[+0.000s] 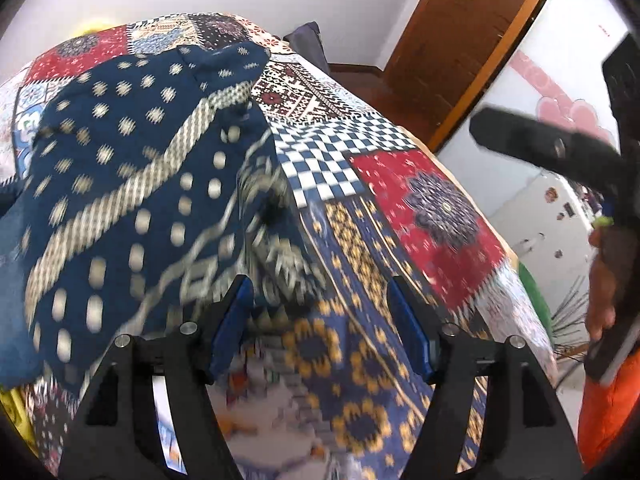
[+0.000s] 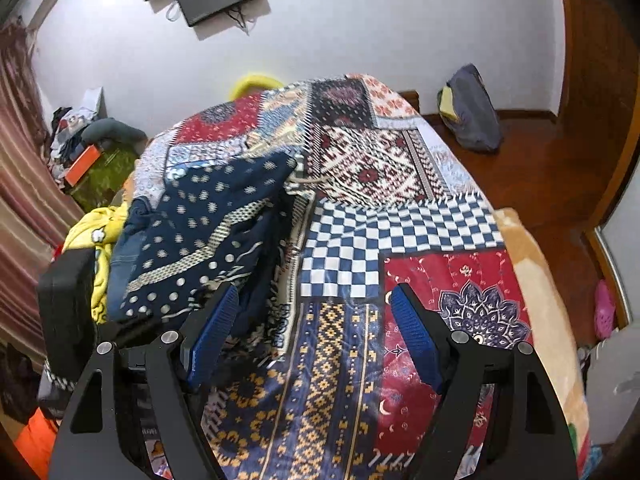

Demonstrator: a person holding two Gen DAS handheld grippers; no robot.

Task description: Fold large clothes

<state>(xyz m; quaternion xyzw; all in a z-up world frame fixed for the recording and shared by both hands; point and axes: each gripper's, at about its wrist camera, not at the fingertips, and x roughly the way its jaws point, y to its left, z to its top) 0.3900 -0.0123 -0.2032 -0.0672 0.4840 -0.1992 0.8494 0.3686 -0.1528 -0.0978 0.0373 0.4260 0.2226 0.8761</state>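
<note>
On my far left, a heap of yellow clothes point(image 2: 86, 240) sits off the bed's edge; I can't tell whether anything contains it. Beside it lies the navy patterned garment point(image 2: 200, 240), bunched on the left half of the patchwork bedspread point(image 2: 400, 236), a pale striped band running diagonally across it. Its long axis runs from near me up toward the far wall, the far end narrowing to a point by the red-and-white patch. In the left view the garment point(image 1: 132, 168) is blurred, draped over the same bedspread point(image 1: 432, 200).

My left gripper point(image 1: 320, 312) is released, blue pads spread wide, its left pad at the garment's near edge with nothing pinched. My right gripper point(image 2: 314, 324) is released too, hovering over the blue-and-gold strip, its left pad just at the garment's hem. Further right, a grey bag point(image 2: 472, 112) leans against the wall on the wooden floor point(image 2: 540, 184), something yellow poking from its top.
</note>
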